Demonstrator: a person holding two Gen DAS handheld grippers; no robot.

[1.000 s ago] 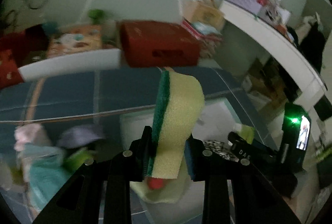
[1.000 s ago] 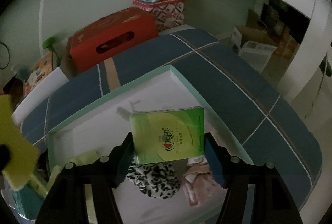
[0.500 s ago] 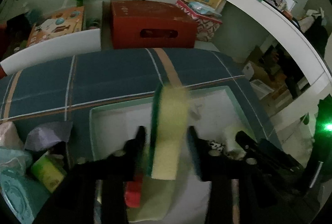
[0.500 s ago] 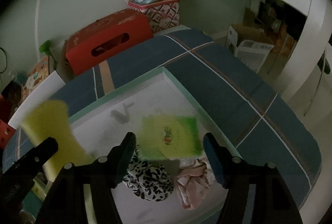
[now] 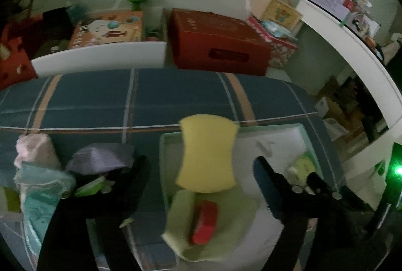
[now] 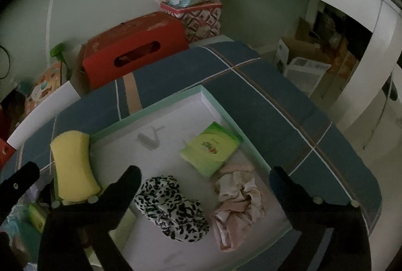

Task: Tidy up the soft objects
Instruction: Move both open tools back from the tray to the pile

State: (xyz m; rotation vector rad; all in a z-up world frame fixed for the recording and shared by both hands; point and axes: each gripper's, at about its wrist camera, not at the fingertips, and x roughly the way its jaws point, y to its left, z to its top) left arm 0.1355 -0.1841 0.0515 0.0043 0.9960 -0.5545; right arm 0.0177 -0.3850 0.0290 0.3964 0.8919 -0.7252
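Yellow sponge (image 5: pixel 207 165) loose between left gripper (image 5: pixel 198 174) jaws just opened, over tray (image 5: pixel 305 131).

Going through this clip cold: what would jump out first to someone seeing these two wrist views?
The bright yellow kidney-shaped sponge stands out first, free between the wide-open fingers of the left gripper, over the near-left rim of the shallow white tray with mint-green edges. Both grippers' jaws have just been opening. Next come the lime-green tissue pack lying flat in the tray ahead of the right gripper, and the black-and-white leopard-print cloth beside it.
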